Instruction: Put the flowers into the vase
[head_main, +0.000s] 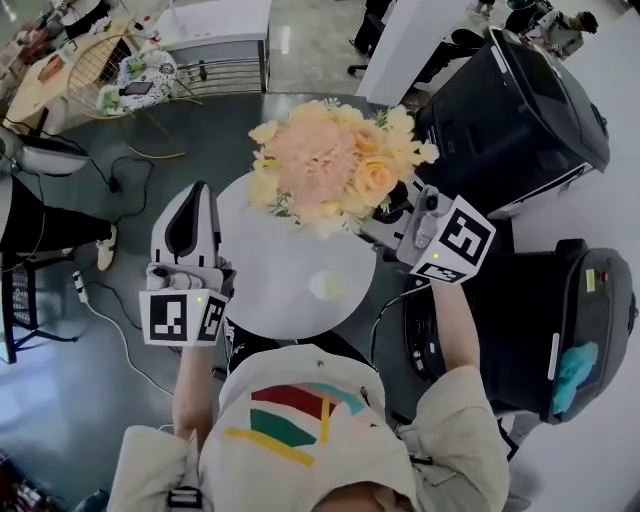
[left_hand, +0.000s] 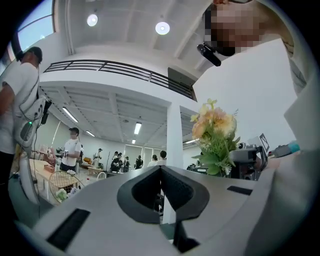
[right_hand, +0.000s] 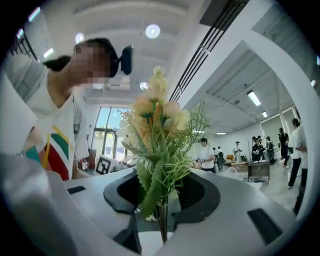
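A bunch of peach and yellow flowers (head_main: 335, 160) with green leaves hangs over the far edge of the round white table (head_main: 260, 300). My right gripper (head_main: 392, 218) is shut on its stems (right_hand: 162, 212), and the blooms (right_hand: 152, 112) stand upright above the jaws. The left gripper view shows the same flowers (left_hand: 215, 132) at its right. My left gripper (head_main: 194, 195) is raised over the table's left edge, shut with nothing in it (left_hand: 161, 172). A small pale round thing (head_main: 327, 285) on the table may be the vase's mouth; I cannot tell.
Two black machines (head_main: 515, 115) (head_main: 555, 330) stand close on the right. A white cabinet (head_main: 215, 45) and a wooden table with a wire basket (head_main: 100, 65) are at the back left. Cables (head_main: 110, 320) lie on the floor at the left. People (left_hand: 72, 147) stand far off.
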